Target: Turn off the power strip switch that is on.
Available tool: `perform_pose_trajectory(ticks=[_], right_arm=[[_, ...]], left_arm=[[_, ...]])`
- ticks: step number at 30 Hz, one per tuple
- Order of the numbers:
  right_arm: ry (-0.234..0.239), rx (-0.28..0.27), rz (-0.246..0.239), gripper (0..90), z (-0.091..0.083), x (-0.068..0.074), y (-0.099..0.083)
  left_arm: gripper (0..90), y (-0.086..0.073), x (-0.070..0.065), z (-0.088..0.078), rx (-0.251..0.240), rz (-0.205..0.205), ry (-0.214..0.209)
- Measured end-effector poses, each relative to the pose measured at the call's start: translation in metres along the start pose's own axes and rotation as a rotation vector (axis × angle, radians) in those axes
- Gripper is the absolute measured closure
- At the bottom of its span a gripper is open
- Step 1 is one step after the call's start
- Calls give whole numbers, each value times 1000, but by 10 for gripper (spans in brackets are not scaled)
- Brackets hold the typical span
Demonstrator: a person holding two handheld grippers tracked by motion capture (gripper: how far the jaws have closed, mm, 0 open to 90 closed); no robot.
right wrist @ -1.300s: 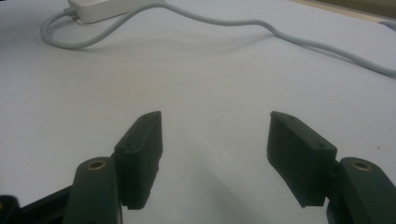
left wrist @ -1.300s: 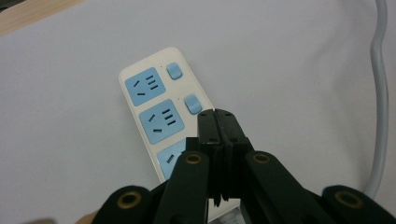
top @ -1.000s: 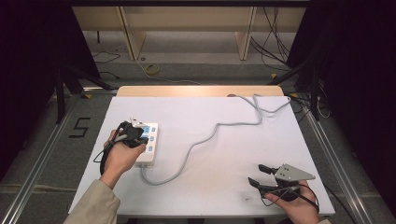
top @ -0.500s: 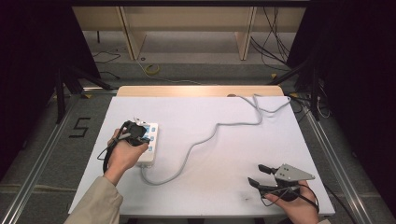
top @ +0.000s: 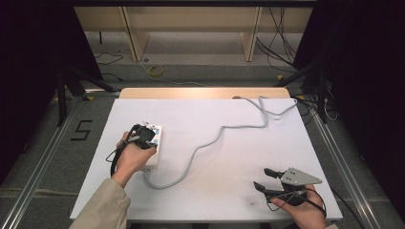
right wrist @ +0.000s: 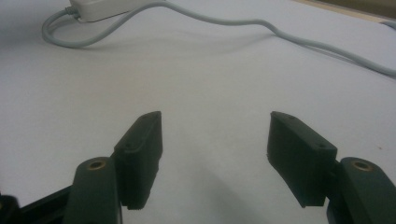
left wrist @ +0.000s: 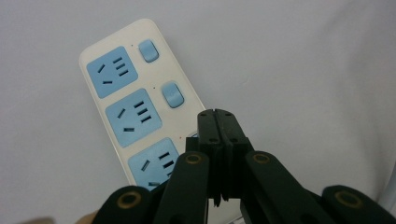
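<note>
Left gripper (left wrist: 219, 114): fingers closed together on nothing, tips poised over the third switch, most likely to press it like a fingertip.
Right gripper (top: 265, 180): lower right, resting on the desk (top: 229, 119), fingers spread wide and empty; out of the way.
Power strip (left wrist: 140, 107): left of centre in the high view, flat on the desk. White body, three pale blue sockets, blue switches alongside; third switch mostly hidden.
Cord (top: 215, 138): grey, snaking to upper right.
</note>
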State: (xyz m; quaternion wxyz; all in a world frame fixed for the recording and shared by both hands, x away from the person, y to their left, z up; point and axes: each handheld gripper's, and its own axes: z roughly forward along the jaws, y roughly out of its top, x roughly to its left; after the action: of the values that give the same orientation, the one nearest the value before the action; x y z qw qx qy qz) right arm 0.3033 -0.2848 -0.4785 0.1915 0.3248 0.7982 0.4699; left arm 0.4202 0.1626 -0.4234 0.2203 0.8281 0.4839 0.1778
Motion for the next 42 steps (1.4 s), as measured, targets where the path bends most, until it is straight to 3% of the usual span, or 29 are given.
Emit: perform_pose_trajectory(ticks=[11, 42], right_arm=[[2, 1, 0, 368, 0, 0, 0], [8, 7, -5, 368, 1, 1, 0]], left_arm=[[891, -2, 3, 12, 31, -23, 7], [892, 2, 3, 25, 72, -15, 35]])
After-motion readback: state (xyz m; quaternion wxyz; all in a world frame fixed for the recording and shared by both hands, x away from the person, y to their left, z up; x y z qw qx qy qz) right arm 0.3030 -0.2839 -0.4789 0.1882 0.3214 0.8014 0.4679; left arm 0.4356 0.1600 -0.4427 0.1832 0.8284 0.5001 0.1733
